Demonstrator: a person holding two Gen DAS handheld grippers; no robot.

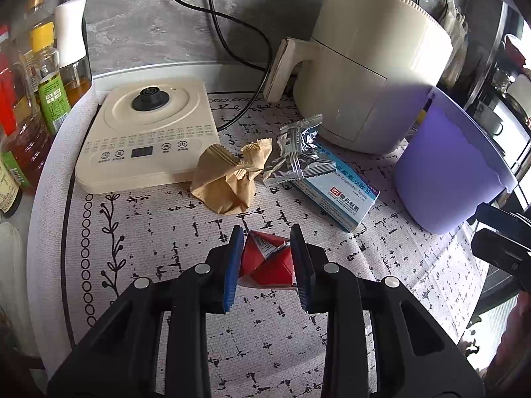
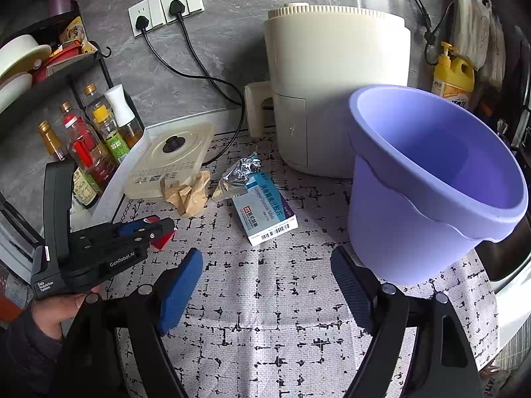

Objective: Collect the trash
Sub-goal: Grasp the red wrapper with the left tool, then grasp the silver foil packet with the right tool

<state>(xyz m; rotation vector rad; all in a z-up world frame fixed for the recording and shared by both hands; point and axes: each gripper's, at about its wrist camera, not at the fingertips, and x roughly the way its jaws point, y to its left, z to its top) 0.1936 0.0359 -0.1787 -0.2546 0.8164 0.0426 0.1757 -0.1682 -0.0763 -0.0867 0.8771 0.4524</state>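
My left gripper (image 1: 267,232) is shut on a crumpled red wrapper (image 1: 265,262), low over the patterned mat. I cannot tell whether the wrapper touches the mat. The right wrist view shows that gripper (image 2: 167,225) from the side with the red wrapper (image 2: 162,241) under its tips. My right gripper (image 2: 265,255) stands open over bare mat, nothing between its fingers. Beyond lie a brown paper wrapper (image 1: 225,179) (image 2: 189,192), a silver foil wrapper (image 1: 298,152) (image 2: 240,172) and a blue-white medicine box (image 1: 338,195) (image 2: 265,212). An empty purple bucket (image 1: 448,165) (image 2: 391,232) stands to the right.
A cream air fryer (image 2: 332,93) stands at the back behind the bucket, and a cream kettle base (image 1: 146,132) at the left. Oil and sauce bottles (image 2: 96,139) line the left edge. Black power cords (image 2: 199,76) run to wall sockets. A yellow detergent bottle (image 2: 453,76) stands far right.
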